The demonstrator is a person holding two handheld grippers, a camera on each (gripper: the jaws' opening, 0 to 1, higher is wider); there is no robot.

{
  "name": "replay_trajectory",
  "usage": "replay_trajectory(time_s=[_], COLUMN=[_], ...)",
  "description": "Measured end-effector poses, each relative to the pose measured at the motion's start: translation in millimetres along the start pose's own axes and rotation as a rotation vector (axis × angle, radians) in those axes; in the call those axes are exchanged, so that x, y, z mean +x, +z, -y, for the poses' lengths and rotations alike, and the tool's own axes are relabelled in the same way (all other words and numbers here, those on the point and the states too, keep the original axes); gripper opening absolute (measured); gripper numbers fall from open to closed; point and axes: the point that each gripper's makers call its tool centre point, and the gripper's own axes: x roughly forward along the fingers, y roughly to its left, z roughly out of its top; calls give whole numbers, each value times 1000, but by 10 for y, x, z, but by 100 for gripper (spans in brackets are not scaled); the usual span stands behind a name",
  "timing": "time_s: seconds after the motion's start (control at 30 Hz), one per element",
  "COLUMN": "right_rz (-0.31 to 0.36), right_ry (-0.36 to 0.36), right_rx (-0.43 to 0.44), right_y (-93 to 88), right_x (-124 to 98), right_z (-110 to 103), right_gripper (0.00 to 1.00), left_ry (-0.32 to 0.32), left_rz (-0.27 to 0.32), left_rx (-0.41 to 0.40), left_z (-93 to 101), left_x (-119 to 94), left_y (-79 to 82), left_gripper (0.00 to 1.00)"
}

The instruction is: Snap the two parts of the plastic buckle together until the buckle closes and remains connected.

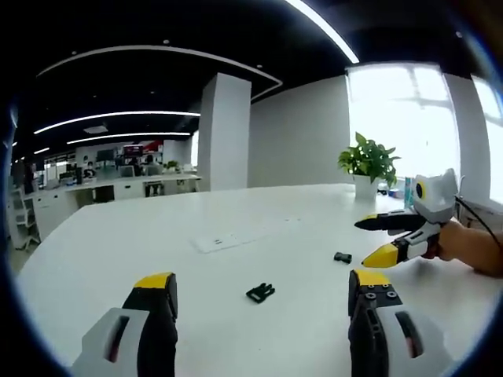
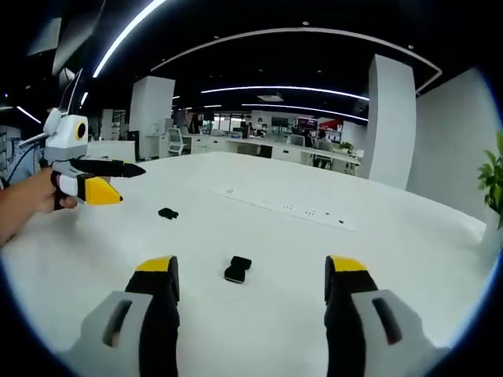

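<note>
Grippers first: in the left gripper view we see our left gripper (image 1: 263,287) with its yellow-tipped jaws spread wide and nothing between them, held above the white surface (image 1: 118,243). Just beyond the gap between those jaws lies the pronged buckle part (image 1: 260,293), flat on the surface. The second buckle part (image 1: 342,257), smaller and blockier, lies beyond the pronged one and apart from it; the two pieces are not joined.

Our right gripper (image 1: 377,239) comes into that same view past the second buckle part, held by a hand (image 1: 471,245), with its jaws parted and empty, pointing in over the surface close to that part. A recessed power strip (image 1: 236,236) sits in the surface beyond the pronged part, and a potted plant (image 1: 368,166) stands at the far edge behind the right gripper. A white column (image 1: 224,132) rises further back.

In the right gripper view our right gripper (image 2: 250,275) stands equally wide, holding nothing. The nearer buckle part (image 2: 237,269) lies just ahead of the gap between its jaws, and the other buckle part (image 2: 167,213) lies beyond it, well apart. Near that farther piece the left gripper (image 2: 118,181) hovers with jaws parted, a hand (image 2: 31,200) behind it. We cannot tell from this view which piece is the pronged one.
</note>
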Motion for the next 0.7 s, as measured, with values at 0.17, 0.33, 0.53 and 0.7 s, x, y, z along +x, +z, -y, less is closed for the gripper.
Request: replay_trajectory(time_s=[0.17, 0.33, 0.53, 0.7], right_rz=[-6, -12, 3, 4], right_ry=[5, -2, -20, -5], right_rx=[-4, -16, 11, 42], right_y=[8, -10, 47, 52], right_x=[57, 79, 128, 173], right_z=[14, 10, 123, 131], right_gripper=[70, 71, 71, 71], left_ry=[-3, -21, -21, -22], left_rz=[0, -4, -5, -14], left_rx=[-9, -8, -6, -5], left_z=[-63, -41, -88, -120], left_x=[65, 124, 165, 222], left_y=[21, 44, 48, 57], left_gripper=[91, 91, 89, 89])
